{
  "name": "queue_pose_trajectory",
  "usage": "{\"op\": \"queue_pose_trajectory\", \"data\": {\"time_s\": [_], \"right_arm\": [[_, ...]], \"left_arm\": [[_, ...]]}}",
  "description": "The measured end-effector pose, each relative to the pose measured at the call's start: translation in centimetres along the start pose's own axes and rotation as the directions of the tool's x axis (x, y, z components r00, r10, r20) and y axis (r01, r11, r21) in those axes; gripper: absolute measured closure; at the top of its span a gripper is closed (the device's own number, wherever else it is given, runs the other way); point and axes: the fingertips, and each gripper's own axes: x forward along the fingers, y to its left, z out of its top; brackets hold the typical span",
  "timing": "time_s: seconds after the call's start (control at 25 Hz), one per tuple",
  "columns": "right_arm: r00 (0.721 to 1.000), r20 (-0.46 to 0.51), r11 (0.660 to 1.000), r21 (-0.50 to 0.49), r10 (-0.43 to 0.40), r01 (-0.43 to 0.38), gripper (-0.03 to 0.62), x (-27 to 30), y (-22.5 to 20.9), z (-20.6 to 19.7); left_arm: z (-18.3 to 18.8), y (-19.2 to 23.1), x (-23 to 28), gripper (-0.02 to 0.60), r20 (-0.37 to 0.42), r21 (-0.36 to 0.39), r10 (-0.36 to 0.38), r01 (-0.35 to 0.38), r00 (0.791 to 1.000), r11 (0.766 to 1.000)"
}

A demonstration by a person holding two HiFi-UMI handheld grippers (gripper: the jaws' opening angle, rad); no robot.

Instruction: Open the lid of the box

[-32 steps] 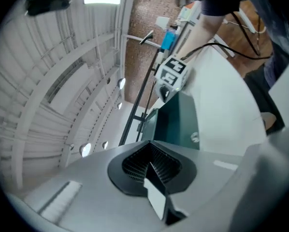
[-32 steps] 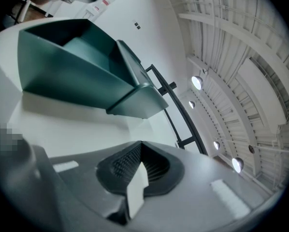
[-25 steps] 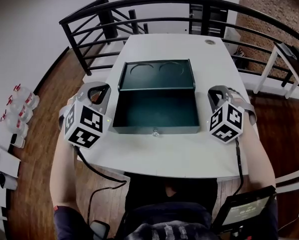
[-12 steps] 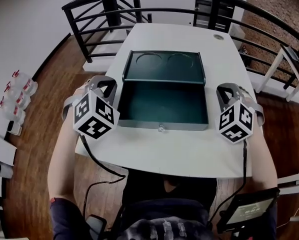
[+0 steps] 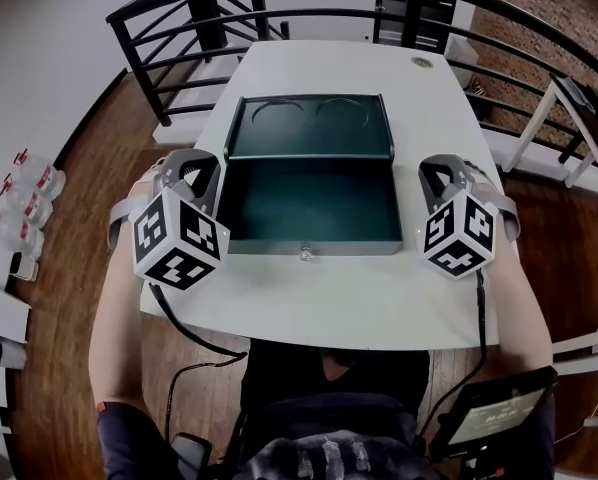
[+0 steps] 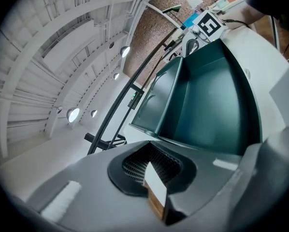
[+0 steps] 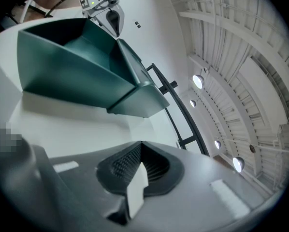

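Note:
A dark green metal box (image 5: 312,208) stands on the white table (image 5: 329,298) with its lid (image 5: 309,128) swung fully back and lying flat behind it. The inside looks bare, and a small lock knob (image 5: 305,255) shows on the front wall. My left gripper (image 5: 192,173) hovers just left of the box and my right gripper (image 5: 441,178) just right of it. Both are shut, hold nothing and stand apart from the box. The left gripper view looks across the box (image 6: 207,105) from my left gripper (image 6: 154,178). The right gripper view shows the box's outer wall (image 7: 72,76) beyond my right gripper (image 7: 137,178).
A black curved railing (image 5: 179,18) wraps around the table's far side. Several plastic bottles (image 5: 24,208) lie on the wood floor at the left. A tablet (image 5: 494,413) hangs at the lower right, with cables trailing from both grippers. A small round fitting (image 5: 422,62) sits at the table's far end.
The head view has swayed a little. Both grippers stay beside the box, shut, and the lid stays laid back.

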Motion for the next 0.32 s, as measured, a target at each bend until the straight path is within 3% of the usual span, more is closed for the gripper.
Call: {"op": "queue_pose_trajectory", "data": {"time_s": [0.32], "right_arm": [[1.000, -0.003, 1.000, -0.001, 0.011, -0.011, 0.591, -0.01, 0.39, -0.06]], "left_arm": [[0.04, -0.41, -0.14, 0.565, -0.001, 0.007, 0.000, 0.000, 1.000, 1.000]]}}
